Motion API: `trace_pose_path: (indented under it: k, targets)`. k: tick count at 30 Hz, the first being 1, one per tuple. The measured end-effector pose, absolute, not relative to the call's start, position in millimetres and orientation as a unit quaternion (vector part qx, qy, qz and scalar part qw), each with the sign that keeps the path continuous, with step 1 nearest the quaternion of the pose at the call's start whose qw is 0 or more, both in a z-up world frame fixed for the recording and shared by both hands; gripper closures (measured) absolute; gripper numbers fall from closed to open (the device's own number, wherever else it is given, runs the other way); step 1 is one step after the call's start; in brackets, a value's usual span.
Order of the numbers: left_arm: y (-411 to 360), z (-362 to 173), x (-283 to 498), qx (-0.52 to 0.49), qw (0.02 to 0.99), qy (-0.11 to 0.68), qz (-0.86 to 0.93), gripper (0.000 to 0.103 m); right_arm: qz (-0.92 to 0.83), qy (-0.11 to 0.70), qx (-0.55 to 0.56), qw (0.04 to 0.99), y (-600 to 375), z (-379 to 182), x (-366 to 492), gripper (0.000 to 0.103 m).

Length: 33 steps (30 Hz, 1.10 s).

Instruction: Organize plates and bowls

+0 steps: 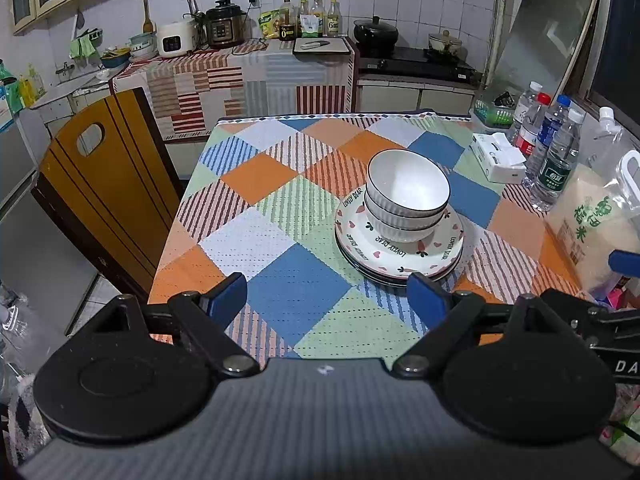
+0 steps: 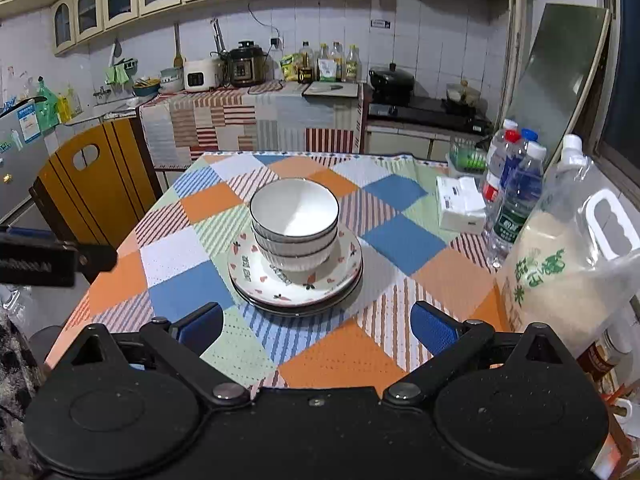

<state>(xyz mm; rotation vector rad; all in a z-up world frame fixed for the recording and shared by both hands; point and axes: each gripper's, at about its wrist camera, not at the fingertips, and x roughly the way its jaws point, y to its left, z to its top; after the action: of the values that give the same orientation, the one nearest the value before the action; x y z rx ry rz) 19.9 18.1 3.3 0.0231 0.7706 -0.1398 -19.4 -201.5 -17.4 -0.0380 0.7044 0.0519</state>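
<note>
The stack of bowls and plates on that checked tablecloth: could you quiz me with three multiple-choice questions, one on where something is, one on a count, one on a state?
1. Where do the white bowls sit?
A. on the patterned plates
B. on the chair
C. beside the tissue pack

2. How many bowls are nested?
A. one
B. three
C. six

3. How are the right gripper jaws?
A. shut on a bowl
B. shut on a plate
C. open, holding nothing

Answers: 1 A, the bowls rest on the top plate. 2 B, three rims show. 3 C, bare cloth lies between the blue pads.

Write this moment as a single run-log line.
left gripper: open, empty | right gripper: open, empty | bowls: nested on stacked plates | tablecloth: under stack
</note>
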Motion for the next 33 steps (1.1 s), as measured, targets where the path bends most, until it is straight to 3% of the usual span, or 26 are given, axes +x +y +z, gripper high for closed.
trace_pose_path:
  k: [9,20,33]
  targets:
    - [12,-5,17,0.020,0.927,0.369,-0.069,0.000,-0.002,0.325,-0.035,0.945,-198,-14,-22,0.002]
    - [12,-5,9,0.015,0.939,0.336,-0.063,0.000,-0.013,0.313,-0.024,0.949,-200,-14,-23,0.002]
    - [15,-13,14,0.011,0.935,0.352,-0.044,0.000,-0.019,0.316,-0.021,0.948,-201,-17,-23,0.002]
